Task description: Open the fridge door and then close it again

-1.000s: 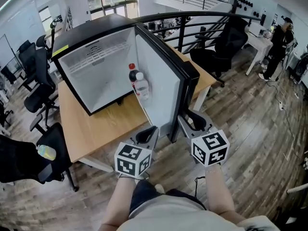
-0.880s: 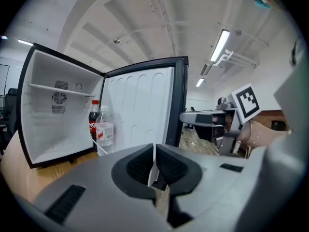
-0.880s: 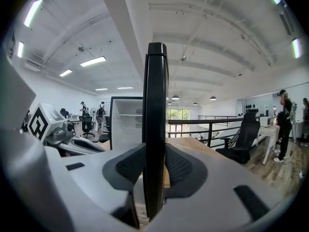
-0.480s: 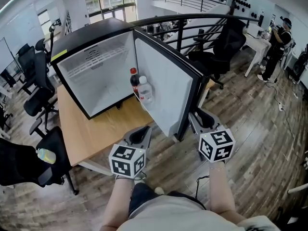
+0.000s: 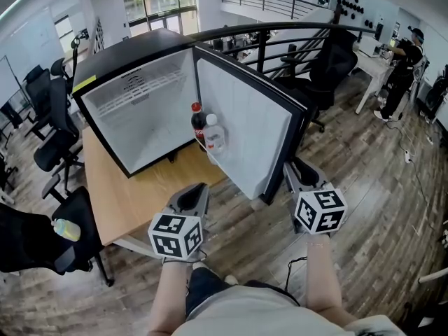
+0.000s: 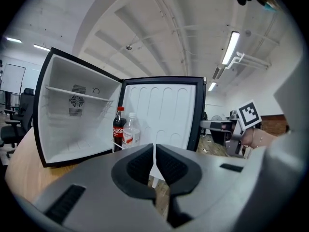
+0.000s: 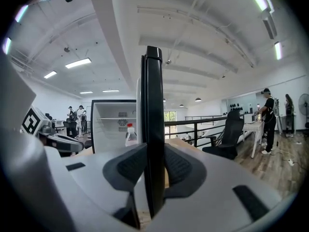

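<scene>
A black mini fridge point(image 5: 133, 103) with a white inside stands open on a wooden table point(image 5: 133, 187). Its door point(image 5: 245, 131) swings out to the right, with a cola bottle point(image 5: 197, 121) and a water bottle point(image 5: 213, 135) in the door rack. My right gripper point(image 5: 297, 168) is shut on the door's free edge; in the right gripper view the black door edge point(image 7: 153, 105) runs upright between the pads point(image 7: 176, 166). My left gripper point(image 5: 196, 191) hovers shut and empty near the table's front edge, in front of the door's inner side point(image 6: 161, 115).
Black office chairs point(image 5: 52, 145) stand left of the table, another chair point(image 5: 329, 65) behind the door at the right. A black railing point(image 5: 280, 33) runs behind the fridge. A person point(image 5: 406, 54) stands at a desk far right. The floor is wooden.
The door has swung further out to the right, with my right gripper going along on its edge. My left gripper has drifted left, away from the door.
</scene>
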`<act>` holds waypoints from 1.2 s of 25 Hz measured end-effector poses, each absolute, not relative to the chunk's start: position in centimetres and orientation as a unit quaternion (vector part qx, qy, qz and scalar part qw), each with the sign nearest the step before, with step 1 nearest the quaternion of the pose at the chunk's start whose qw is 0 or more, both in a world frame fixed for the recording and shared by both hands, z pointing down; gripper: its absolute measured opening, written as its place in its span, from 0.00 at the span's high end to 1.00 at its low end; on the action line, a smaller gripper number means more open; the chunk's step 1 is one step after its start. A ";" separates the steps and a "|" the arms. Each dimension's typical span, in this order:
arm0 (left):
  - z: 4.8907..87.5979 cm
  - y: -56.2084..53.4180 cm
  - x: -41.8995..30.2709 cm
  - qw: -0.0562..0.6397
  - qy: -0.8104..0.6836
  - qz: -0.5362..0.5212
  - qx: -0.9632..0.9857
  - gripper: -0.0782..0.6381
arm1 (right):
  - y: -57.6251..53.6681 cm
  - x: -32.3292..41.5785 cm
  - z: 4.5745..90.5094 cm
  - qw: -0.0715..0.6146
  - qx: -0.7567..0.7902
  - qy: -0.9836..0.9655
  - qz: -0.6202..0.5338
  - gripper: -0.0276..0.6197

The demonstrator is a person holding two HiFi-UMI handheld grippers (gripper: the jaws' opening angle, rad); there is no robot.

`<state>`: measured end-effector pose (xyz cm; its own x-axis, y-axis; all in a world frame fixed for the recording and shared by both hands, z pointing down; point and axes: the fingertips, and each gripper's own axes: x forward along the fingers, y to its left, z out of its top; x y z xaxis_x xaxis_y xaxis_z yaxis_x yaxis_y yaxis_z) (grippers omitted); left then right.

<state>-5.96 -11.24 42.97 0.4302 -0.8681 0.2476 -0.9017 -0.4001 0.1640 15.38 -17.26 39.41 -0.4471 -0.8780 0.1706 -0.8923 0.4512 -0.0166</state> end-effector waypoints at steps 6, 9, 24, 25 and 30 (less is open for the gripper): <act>43.7 -11.6 -6.8 0.148 -0.541 0.056 0.826 0.87 | -18.0 16.4 39.5 0.059 0.532 -0.842 0.060 0.80; 44.0 -11.8 -7.3 0.152 -0.541 0.057 0.825 0.87 | -18.3 16.8 39.5 0.055 0.540 -0.838 0.064 0.80; 44.9 -11.7 -8.6 0.174 -0.540 0.051 0.822 0.87 | -18.8 17.4 39.5 0.045 0.548 -0.832 0.072 0.81; 45.0 -11.5 -8.6 0.177 -0.539 0.049 0.822 0.87 | -18.8 17.4 39.5 0.046 0.549 -0.832 0.072 0.81; 45.3 -10.9 -8.9 0.185 -0.536 0.044 0.822 0.88 | -18.6 17.3 39.6 0.049 0.548 -0.832 0.073 0.82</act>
<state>-8.87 -10.88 45.25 0.4213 -0.8654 0.2711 -0.8982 -0.3568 0.2567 17.27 -18.61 39.61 -0.3943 -0.9046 0.1621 -0.9190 0.3885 -0.0672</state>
